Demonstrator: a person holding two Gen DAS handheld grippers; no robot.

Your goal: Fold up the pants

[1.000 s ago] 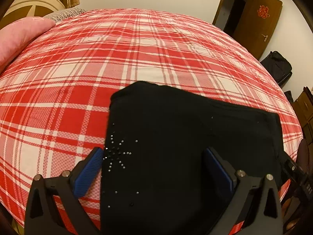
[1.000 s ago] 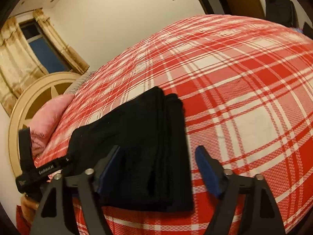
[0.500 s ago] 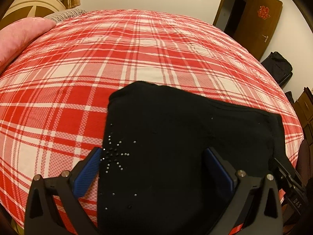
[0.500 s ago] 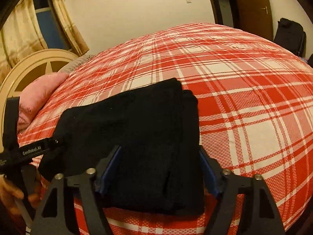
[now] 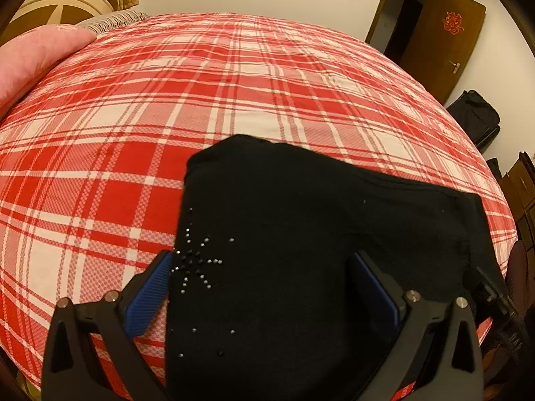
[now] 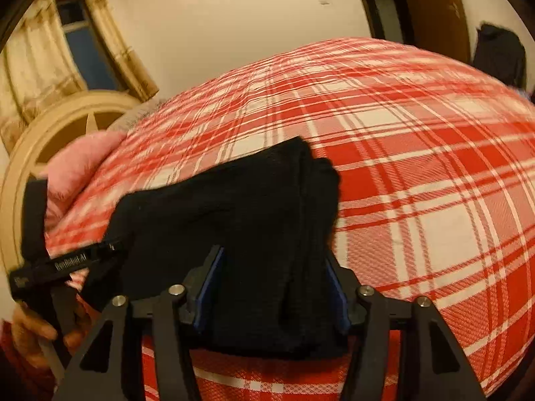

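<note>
Black pants (image 5: 301,217), folded into a flat stack with a rhinestone star (image 5: 197,260), lie on the red plaid bed (image 5: 200,83). My left gripper (image 5: 264,260) stands open over their left part. Its left pad is beside the pants' edge over the sheet, and its right pad is over the cloth. In the right wrist view the pants (image 6: 234,207) show their layered right end. My right gripper (image 6: 274,284) has that end between its jaws, which are closing, and both pads touch the cloth. A hand (image 6: 30,334) holds the left gripper's body at the picture's left.
A pink pillow (image 5: 33,60) and a round cream headboard (image 6: 67,117) are at the bed's left end. A brown door (image 5: 441,40) and a black bag (image 5: 474,117) are on the far right. Bare plaid sheet stretches beyond the pants.
The right gripper's jaws have narrowed from wide apart to tight around the pants' folded end, and that gripper has rolled a little. The left gripper has stayed where it was.
</note>
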